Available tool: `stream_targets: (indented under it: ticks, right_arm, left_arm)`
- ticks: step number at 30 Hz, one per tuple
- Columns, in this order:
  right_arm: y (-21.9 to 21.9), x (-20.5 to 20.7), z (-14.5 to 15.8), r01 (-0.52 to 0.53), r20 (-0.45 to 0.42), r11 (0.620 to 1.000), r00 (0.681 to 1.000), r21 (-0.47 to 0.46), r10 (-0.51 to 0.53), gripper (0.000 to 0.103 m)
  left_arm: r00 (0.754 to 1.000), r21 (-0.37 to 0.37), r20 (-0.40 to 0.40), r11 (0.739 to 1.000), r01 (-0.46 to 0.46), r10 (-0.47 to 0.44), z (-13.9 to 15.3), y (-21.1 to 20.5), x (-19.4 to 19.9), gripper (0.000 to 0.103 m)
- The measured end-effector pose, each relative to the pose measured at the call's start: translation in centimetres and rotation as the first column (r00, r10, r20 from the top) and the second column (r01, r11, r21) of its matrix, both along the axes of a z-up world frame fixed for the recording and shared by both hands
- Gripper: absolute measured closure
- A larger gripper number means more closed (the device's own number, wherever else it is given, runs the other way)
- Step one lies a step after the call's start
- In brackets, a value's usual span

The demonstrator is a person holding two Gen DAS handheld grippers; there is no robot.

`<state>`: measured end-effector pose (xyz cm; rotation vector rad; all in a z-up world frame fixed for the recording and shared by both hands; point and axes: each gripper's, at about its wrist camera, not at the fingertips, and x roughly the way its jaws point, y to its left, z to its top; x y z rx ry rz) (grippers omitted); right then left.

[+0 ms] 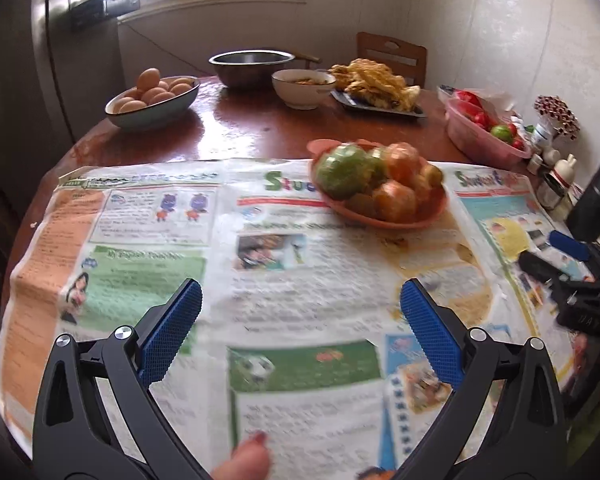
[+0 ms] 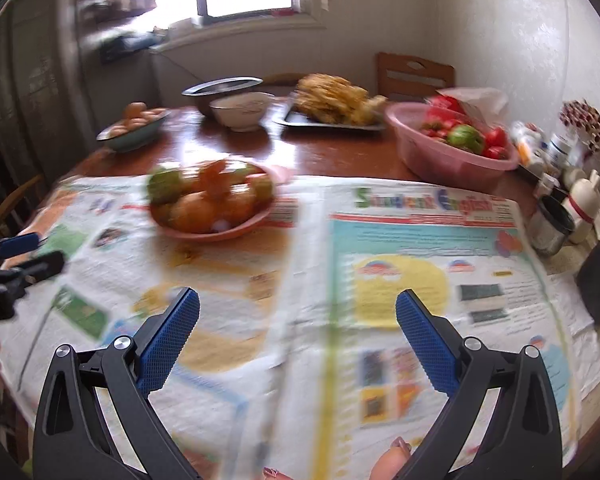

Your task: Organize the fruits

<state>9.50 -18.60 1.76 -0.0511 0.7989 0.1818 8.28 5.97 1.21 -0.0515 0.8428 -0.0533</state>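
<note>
A pink plate (image 1: 384, 222) (image 2: 216, 234) piled with green and orange fruits (image 1: 364, 178) (image 2: 204, 194) sits on the newspaper (image 1: 260, 264) (image 2: 340, 280) covering the round table. My left gripper (image 1: 300, 300) is open and empty above the paper, well short of the plate. My right gripper (image 2: 298, 308) is open and empty over the paper, right of the plate. The right gripper also shows at the left wrist view's right edge (image 1: 560, 260); the left gripper shows at the right wrist view's left edge (image 2: 24, 256).
A pink basin (image 1: 480, 136) (image 2: 452, 156) holds red and green produce at the right. Behind stand a bowl of eggs (image 1: 152, 100), a steel bowl (image 1: 252, 66), a white bowl (image 1: 302, 88), a tray of fried food (image 1: 376, 84) and a chair (image 1: 392, 56). Small jars (image 2: 556, 216) line the right edge.
</note>
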Motion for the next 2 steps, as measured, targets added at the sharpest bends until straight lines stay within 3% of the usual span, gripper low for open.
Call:
stream_targets:
  ticks: [2]
  right_arm:
    - [-2.1,2.6,-0.4,0.063,-0.028,0.997,0.998,-0.042,-0.065,0.004]
  left_arm:
    - [0.998,0.002,-0.06,0.999,-0.036,0.036,-0.9,1.9,2.0,0.01]
